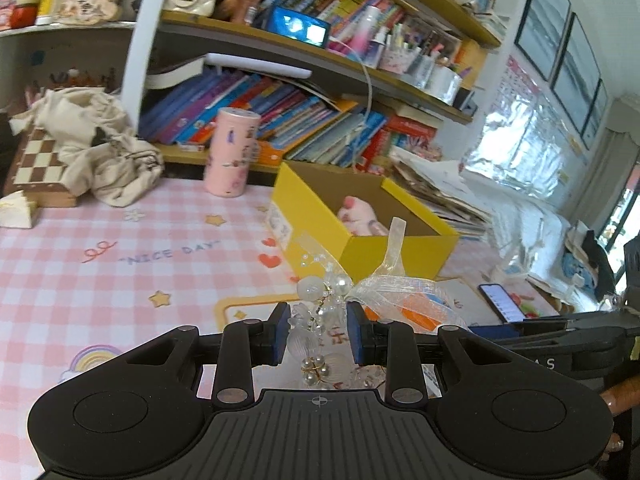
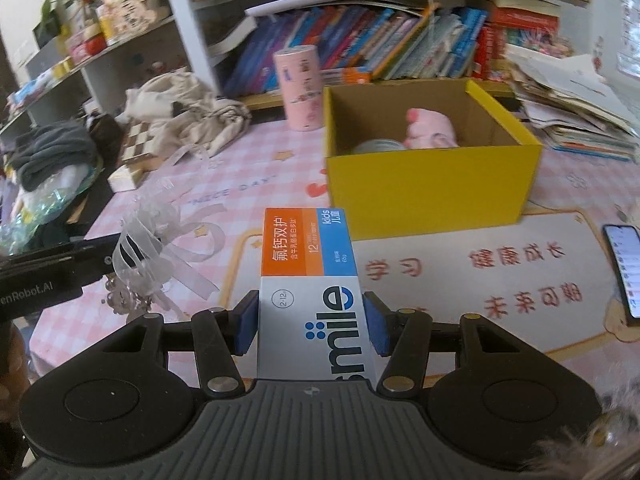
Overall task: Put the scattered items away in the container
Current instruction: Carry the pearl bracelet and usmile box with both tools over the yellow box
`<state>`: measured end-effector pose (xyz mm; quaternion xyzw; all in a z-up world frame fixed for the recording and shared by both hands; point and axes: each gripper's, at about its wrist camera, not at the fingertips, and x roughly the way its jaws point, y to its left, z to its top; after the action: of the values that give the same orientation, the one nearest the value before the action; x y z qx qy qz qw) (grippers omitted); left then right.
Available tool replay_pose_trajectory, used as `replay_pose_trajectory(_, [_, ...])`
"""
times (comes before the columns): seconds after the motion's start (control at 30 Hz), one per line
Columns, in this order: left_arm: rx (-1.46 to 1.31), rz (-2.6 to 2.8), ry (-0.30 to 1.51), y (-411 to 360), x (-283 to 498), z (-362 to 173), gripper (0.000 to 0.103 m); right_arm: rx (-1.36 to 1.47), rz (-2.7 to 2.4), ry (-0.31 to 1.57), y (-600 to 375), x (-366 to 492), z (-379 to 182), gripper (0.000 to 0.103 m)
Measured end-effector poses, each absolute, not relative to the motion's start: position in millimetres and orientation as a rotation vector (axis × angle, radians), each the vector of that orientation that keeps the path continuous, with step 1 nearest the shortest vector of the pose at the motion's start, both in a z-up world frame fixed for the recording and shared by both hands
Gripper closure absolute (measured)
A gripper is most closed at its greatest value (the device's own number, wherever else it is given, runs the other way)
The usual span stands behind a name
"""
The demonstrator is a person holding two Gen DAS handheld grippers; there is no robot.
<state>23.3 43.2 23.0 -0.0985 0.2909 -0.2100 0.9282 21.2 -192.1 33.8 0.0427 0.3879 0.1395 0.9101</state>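
A yellow cardboard box (image 1: 392,254) (image 2: 432,192) stands open on the pink checked tablecloth; a pink plush toy (image 1: 360,216) (image 2: 430,128) and a round tin (image 2: 378,146) lie inside. My left gripper (image 1: 319,330) is shut on a pearl-and-ribbon hair ornament (image 1: 320,320), held above the table short of the box; its ribbons also show in the right wrist view (image 2: 160,248). My right gripper (image 2: 311,322) is shut on a white, orange and blue kids toothpaste box (image 2: 308,280), held in front of the yellow box.
A pink cylinder (image 1: 232,152) (image 2: 300,88) stands behind the box. A chessboard (image 1: 38,164) and crumpled cloth bag (image 1: 96,148) lie at the left. A phone (image 2: 624,272) lies at the right. Bookshelves (image 1: 280,120) and paper stacks (image 2: 580,100) line the back.
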Motion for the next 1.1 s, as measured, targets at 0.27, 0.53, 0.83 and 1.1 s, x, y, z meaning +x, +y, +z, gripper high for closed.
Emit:
replay_pose_trajectory(0.27, [-0.165, -0.500, 0.607, 9.4, 35.1, 25.6, 0.075, 0.135, 0.220, 0.796, -225.6, 20.7, 32.2, 0.052])
replay_pose_trajectory(0.53, [-0.140, -0.511, 0.610, -21.6, 43.6, 31.0, 0.074, 0.163, 0.208, 0.786, -256.9, 29.1, 34.1, 0.052])
replay_pose_trajectory(0.83, [-0.117, -0.510, 0.600, -56.6, 58.4, 40.2, 0.074, 0.156, 0.225, 0.745, -285.0, 43.7, 41.1, 0.052])
replay_pose_trajectory(1.1, [-0.125, -0.491, 0.578, -84.6, 83.4, 48.5, 0.074, 0.140, 0.257, 0.706, -311.2, 72.3, 51.7, 0.051])
